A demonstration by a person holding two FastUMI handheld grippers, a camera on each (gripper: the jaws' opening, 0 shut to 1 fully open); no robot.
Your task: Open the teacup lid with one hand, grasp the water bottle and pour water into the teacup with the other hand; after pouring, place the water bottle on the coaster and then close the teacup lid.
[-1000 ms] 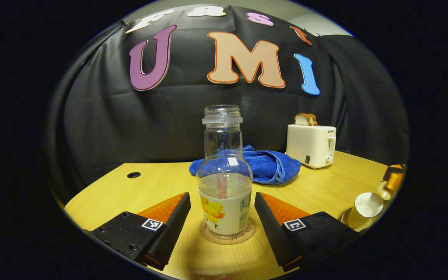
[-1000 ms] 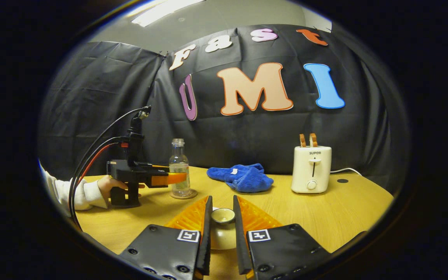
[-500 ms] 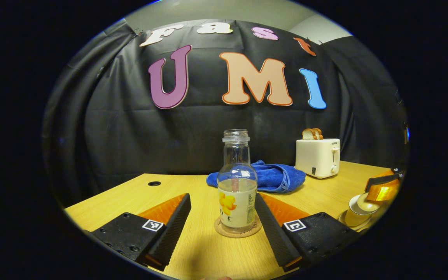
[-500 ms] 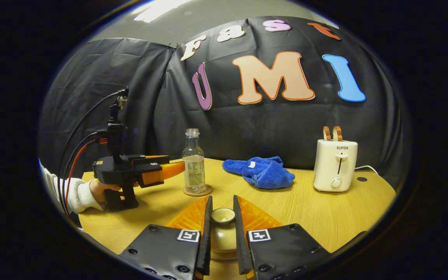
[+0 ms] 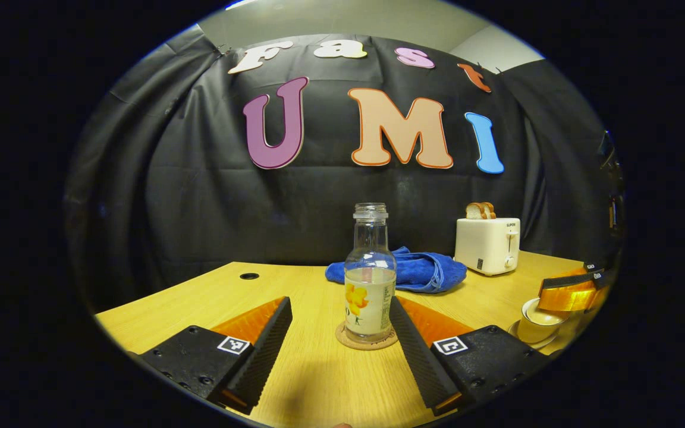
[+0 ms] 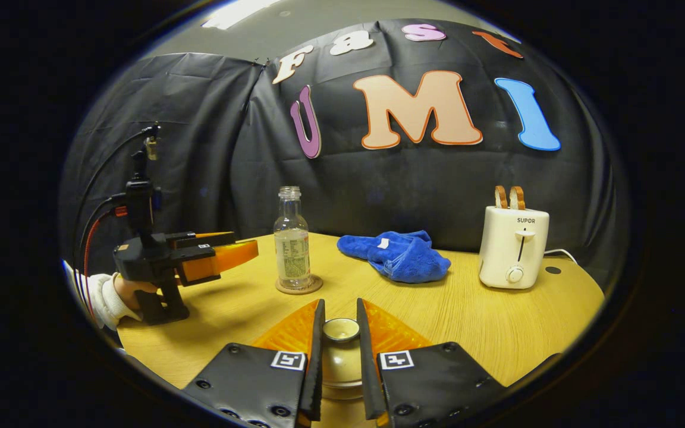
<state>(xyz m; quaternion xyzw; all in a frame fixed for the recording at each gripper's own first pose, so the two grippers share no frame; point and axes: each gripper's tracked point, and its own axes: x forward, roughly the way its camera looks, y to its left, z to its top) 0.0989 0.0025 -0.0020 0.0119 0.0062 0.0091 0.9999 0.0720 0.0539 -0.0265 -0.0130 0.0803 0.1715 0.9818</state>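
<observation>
My two grippers, level and low.
My left gripper (image 5: pixel 341 333) stands wide apart; my right gripper (image 6: pixel 338 351) is pinched nearly closed.

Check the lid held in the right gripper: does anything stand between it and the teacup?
Nothing visible does. The right gripper is shut on the lid, directly above the teacup; the water bottle stands apart on its coaster.

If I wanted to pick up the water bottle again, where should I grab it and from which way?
Grab the water bottle around its wide lower body, where the label is, coming in level from the front with the left gripper. It stands upright on the coaster, and the open jaws already point at it, one to each side. The neck is thinner, so a grip there would likely tip more.
</observation>
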